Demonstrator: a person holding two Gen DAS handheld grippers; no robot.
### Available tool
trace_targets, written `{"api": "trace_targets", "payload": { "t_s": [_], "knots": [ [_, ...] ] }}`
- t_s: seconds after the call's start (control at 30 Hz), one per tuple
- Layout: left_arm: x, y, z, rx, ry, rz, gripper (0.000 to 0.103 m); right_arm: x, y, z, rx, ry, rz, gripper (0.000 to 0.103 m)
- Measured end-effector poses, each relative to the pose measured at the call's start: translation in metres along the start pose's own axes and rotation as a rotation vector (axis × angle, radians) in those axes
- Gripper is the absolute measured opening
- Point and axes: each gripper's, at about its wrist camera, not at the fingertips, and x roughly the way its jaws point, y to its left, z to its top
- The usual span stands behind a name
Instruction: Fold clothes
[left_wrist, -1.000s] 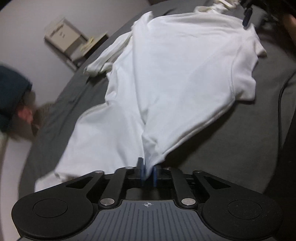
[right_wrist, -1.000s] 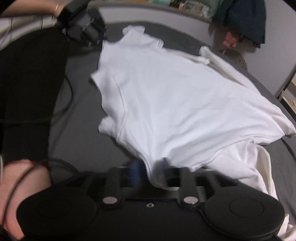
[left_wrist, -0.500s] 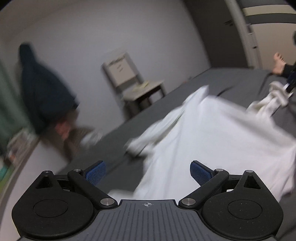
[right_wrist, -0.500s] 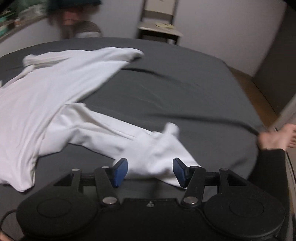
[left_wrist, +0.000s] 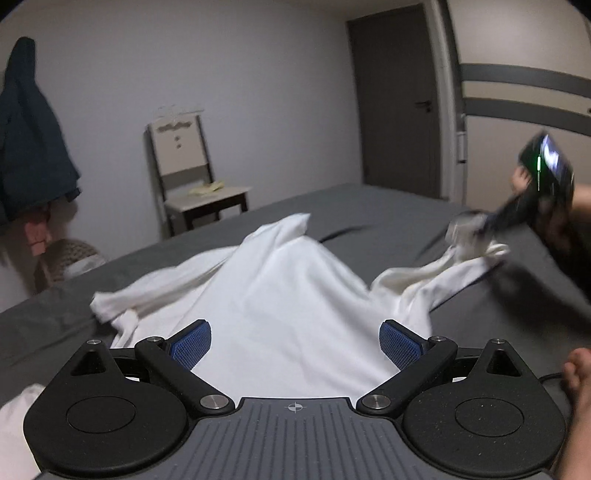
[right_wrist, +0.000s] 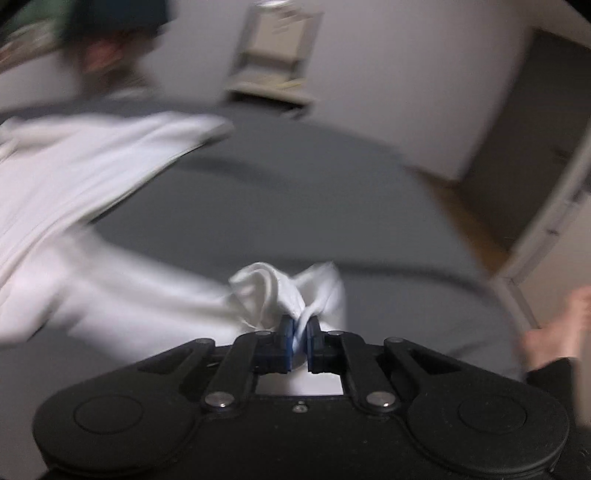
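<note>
A white shirt (left_wrist: 280, 295) lies spread and rumpled on the grey bed (left_wrist: 369, 206). My left gripper (left_wrist: 295, 341) is open and empty, its blue pads wide apart just above the shirt's near part. My right gripper (right_wrist: 299, 338) is shut on a bunched end of the white shirt (right_wrist: 284, 291), which trails off to the left in a blurred right wrist view. In the left wrist view the right gripper (left_wrist: 476, 225) shows at the right, holding that end lifted off the bed.
A pale chair (left_wrist: 192, 177) stands against the far wall beyond the bed. A dark jacket (left_wrist: 29, 133) hangs at the left. A dark door (left_wrist: 399, 103) is at the back right. A bare foot (left_wrist: 576, 376) shows at the right edge.
My left gripper let go of the shirt and opened wide. My right gripper opened, then shut on a bunched end of the shirt and lifted it. Both views swung toward the room.
</note>
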Motion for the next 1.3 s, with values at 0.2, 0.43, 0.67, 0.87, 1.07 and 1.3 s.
{"api": "trace_targets", "payload": {
  "t_s": [0.2,0.43,0.67,0.87,1.07,1.3],
  "knots": [
    [0.021,0.017,-0.009,-0.155,0.017,-0.059,0.099,0.049,-0.072,0.032,0.194,0.031,-0.065,0.029],
    [0.023,0.0,-0.015,-0.106,0.033,-0.127,0.099,0.039,-0.063,-0.002,0.283,0.106,0.105,0.069],
    [0.02,-0.016,-0.016,-0.033,0.05,-0.154,0.099,0.043,-0.017,-0.024,0.072,0.082,-0.052,0.029],
    [0.016,-0.016,-0.016,-0.023,0.046,-0.19,0.099,0.04,-0.075,-0.006,0.334,0.07,-0.197,0.002],
    [0.021,-0.028,-0.017,0.017,0.079,-0.327,0.099,0.036,-0.145,0.017,0.458,0.042,-0.253,0.002],
    [0.021,-0.036,-0.021,0.038,0.113,-0.399,0.099,0.074,-0.136,0.003,0.385,0.203,-0.257,0.002]
  ]
}}
